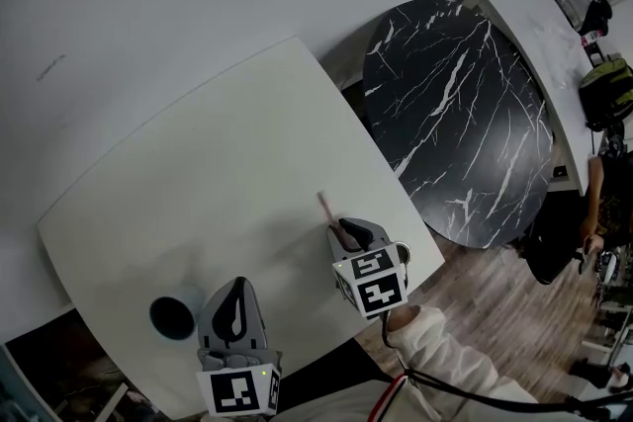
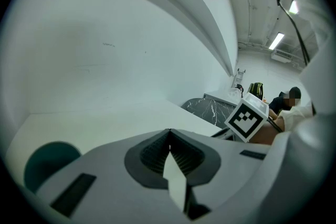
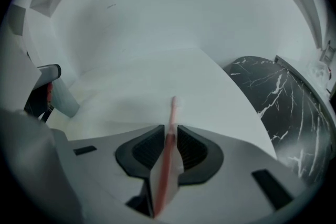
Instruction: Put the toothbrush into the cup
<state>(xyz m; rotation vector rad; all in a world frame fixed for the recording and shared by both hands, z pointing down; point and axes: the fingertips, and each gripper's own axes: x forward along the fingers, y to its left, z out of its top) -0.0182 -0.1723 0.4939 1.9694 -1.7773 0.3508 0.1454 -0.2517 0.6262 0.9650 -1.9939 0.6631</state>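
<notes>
My right gripper has its two ribbed dark pads closed onto the slim pink toothbrush. The handle runs straight down the narrow slot between them, and I see no gap on either side. The brush points away from me, its pale head end low over the white, round-cornered table, well in from the table's right edge. My left gripper has its fingers pressed together with nothing between them. It hovers just beside the dark teal round cup, which stands upright near the table's front-left corner.

So, as I judge it, the pick-up is about made and everything after it is left to do. I have to lift the brush, carry it across to the cup, tip it upright and drop it in. The cup looks empty, though its inside is dark.

Some things I cannot settle:
- **Brush and table:** the brush head is blurred in the right gripper view, so I cannot say whether it rests on the tabletop or is just clear of it.
- **Handle:** from above, its rear end is hidden under my right gripper's body.
- **Cup:** its right side is covered by my left gripper in the head view, and the left gripper view cuts it off at the lower left.

The black marble-patterned round table beyond plays no part.
</notes>
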